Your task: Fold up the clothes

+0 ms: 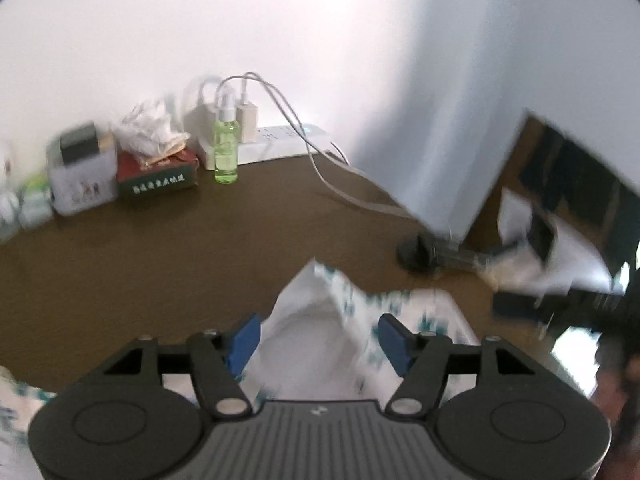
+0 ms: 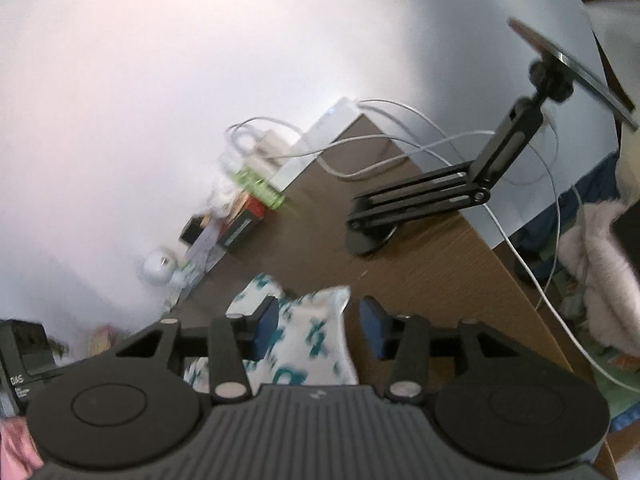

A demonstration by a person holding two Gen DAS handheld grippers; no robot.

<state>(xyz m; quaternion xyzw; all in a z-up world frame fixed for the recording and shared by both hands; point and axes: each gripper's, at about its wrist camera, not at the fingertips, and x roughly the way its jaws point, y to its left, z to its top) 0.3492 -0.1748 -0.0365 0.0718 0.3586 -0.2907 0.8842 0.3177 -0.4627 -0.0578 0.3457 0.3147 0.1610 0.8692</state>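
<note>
A: Both grippers have their blue pads spread apart, gripping nothing. The left gripper (image 1: pixel 320 338) and the right gripper (image 2: pixel 319 330) each straddle a raised ridge of the white garment with teal print (image 1: pixel 360 312) on the brown table (image 1: pixel 160 248).

B: To fold well, each should probably close on a single edge of cloth, low, then lift evenly so the fabric doesn't twist.

A: Which edge is which?

B: Hard to say. Both views are motion-blurred, the gripper bodies hide most of the garment, and its outline is cut off below. The phone stand (image 2: pixel 420 200) sits near its far edge.
</note>
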